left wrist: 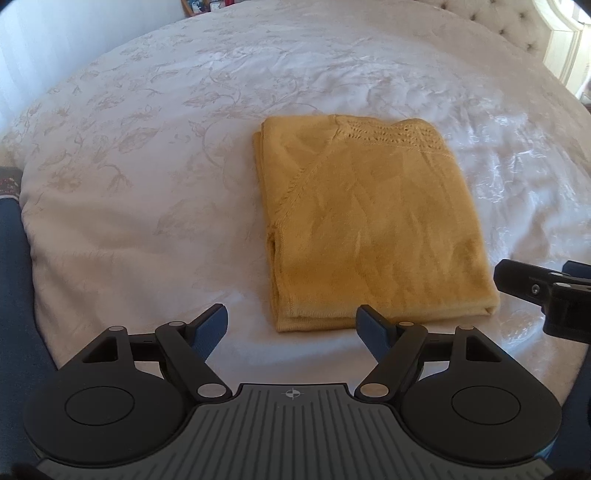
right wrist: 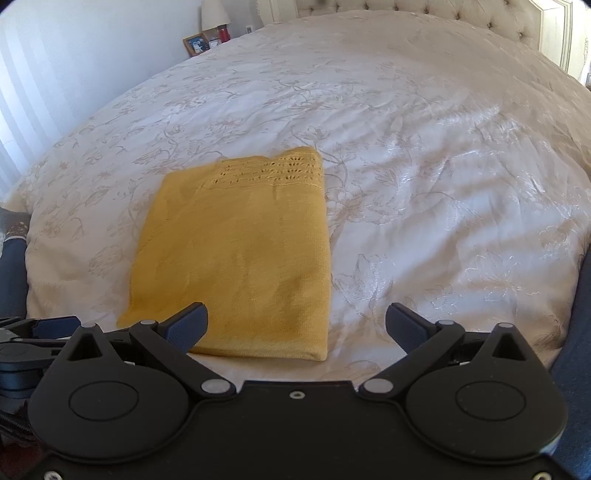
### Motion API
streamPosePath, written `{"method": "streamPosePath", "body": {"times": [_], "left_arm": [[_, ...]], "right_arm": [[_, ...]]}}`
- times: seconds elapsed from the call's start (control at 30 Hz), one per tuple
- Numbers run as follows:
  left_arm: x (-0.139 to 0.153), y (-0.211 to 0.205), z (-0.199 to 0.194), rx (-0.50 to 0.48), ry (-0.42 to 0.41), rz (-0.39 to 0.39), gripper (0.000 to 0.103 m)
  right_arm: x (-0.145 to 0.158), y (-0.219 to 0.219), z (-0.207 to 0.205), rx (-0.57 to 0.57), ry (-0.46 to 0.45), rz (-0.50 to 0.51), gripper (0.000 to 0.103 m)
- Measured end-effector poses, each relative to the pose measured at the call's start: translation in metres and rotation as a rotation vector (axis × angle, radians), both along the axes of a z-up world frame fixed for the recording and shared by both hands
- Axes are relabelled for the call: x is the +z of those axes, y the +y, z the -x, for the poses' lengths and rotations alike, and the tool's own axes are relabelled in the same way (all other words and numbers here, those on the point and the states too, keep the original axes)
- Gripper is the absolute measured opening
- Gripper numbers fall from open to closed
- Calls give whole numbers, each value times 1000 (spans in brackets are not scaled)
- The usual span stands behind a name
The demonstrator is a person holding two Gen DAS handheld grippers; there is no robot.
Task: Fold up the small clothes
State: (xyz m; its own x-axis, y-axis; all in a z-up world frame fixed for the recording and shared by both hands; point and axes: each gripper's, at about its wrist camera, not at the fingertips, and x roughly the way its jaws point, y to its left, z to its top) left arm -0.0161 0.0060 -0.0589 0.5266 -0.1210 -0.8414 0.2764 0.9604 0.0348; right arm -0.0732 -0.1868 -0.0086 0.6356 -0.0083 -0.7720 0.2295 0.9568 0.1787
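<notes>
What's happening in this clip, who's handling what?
A person holds a gripper in each hand over a bed. A yellow knit garment lies folded into a neat rectangle on the white floral bedspread. The left gripper and right gripper are both open just short of its near edge, holding nothing.

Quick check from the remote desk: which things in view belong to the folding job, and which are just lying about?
Part of the job:
- yellow knit garment, folded on the bedspread
- left gripper, open, holding nothing
- right gripper, open, holding nothing

Just lying about:
- picture frame
- red candle
- lamp
- tufted headboard
</notes>
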Motion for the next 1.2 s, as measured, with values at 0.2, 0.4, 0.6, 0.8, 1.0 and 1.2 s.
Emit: {"method": "streamPosePath", "body": {"times": [0.2,0.4,0.6,0.8,1.0,1.2], "left_arm": [[1,-1,-1,1,6,9,76],[1,-1,-2,1,10,10,76],[2,-1,-2,0,13,13,76],[3,-1,-2,-3,12,15,76],[2,-3,-1,-4,13,14,76],[2,-4,-2,-2,16,18,76]], "right_arm": [[-1,-3,0,-10,4,-11,102],[-1,-5,-1,-7,-1,-13,102],[-1,-5,-1,-7,-9,-14,102],[0,-5,-2,-4,-16,-18,102],[0,-4,-3,2,-15,-22,102],[0,1,-5,6,-14,-21,102]]}}
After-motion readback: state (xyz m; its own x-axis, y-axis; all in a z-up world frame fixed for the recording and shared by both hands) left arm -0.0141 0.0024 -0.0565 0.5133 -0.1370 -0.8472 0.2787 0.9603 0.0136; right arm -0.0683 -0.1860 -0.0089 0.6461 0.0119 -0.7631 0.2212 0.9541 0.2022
